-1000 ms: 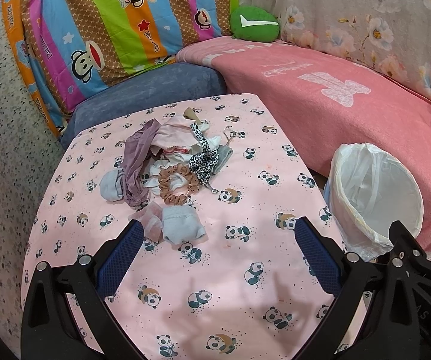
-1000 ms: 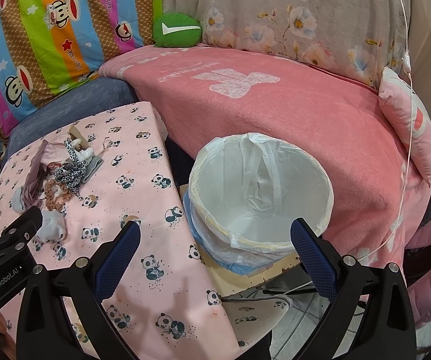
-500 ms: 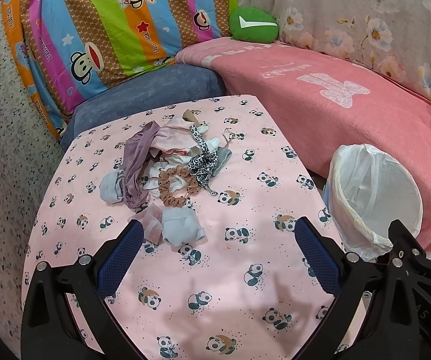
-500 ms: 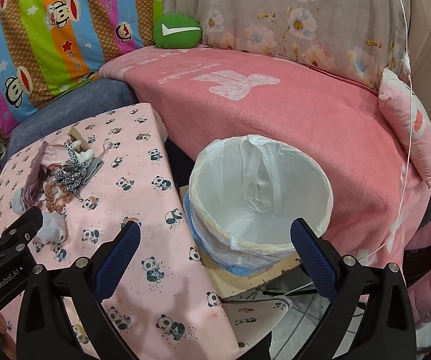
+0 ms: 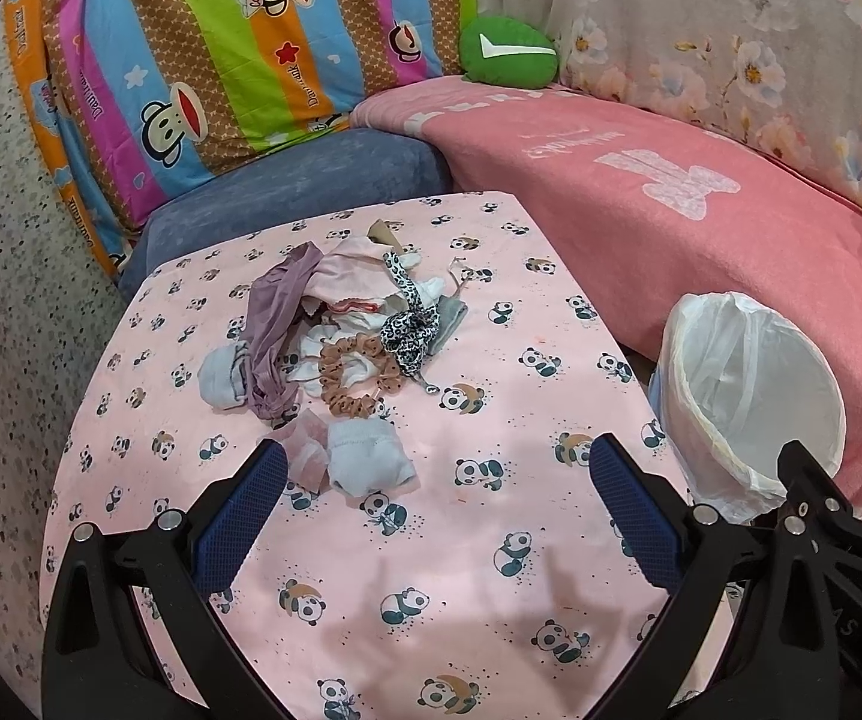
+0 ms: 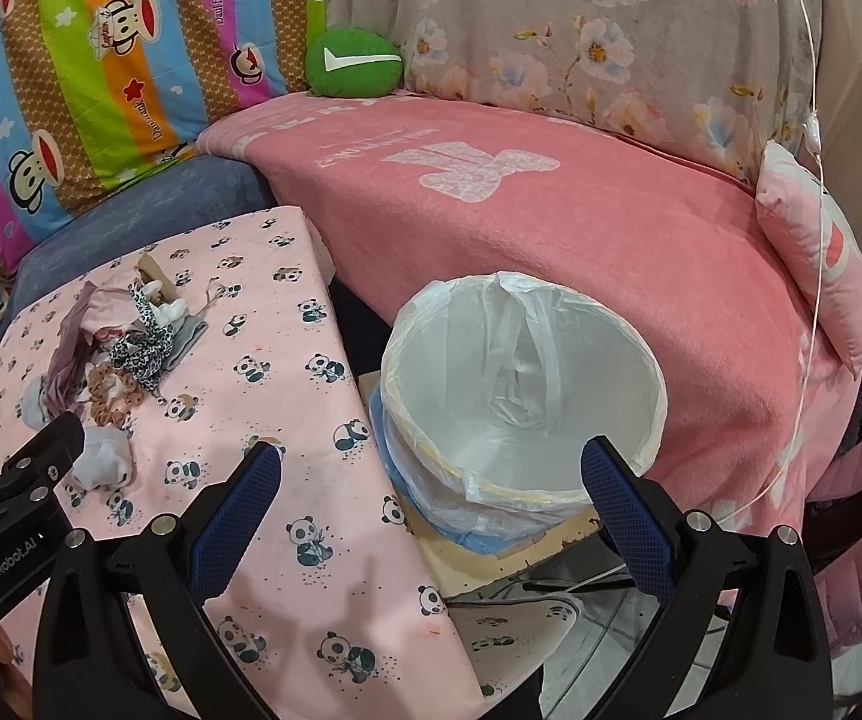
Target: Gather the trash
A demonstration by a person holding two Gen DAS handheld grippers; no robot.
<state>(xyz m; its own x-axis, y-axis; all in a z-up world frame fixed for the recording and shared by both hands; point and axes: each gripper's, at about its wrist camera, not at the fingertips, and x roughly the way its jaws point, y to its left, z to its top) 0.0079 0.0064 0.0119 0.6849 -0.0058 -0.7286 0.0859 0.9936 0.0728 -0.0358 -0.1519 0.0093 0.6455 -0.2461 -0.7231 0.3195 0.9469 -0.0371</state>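
Note:
A heap of trash lies on the table with the pink panda cloth: purple and pink cloth scraps, a brown scrunchie, a leopard-print strip, and a pale crumpled wad nearest me. The heap also shows in the right wrist view. A bin with a white bag liner stands right of the table, also in the left wrist view. My left gripper is open and empty, above the table just short of the wad. My right gripper is open and empty, near the bin's rim.
A sofa with a pink blanket curves behind the table and bin. A green cushion and a striped monkey-print cover are at the back. A pink pillow and a thin white cable hang at right.
Both grippers have drifted slightly; the heap and bin sit a little lower in view. Nothing was picked up or let go.

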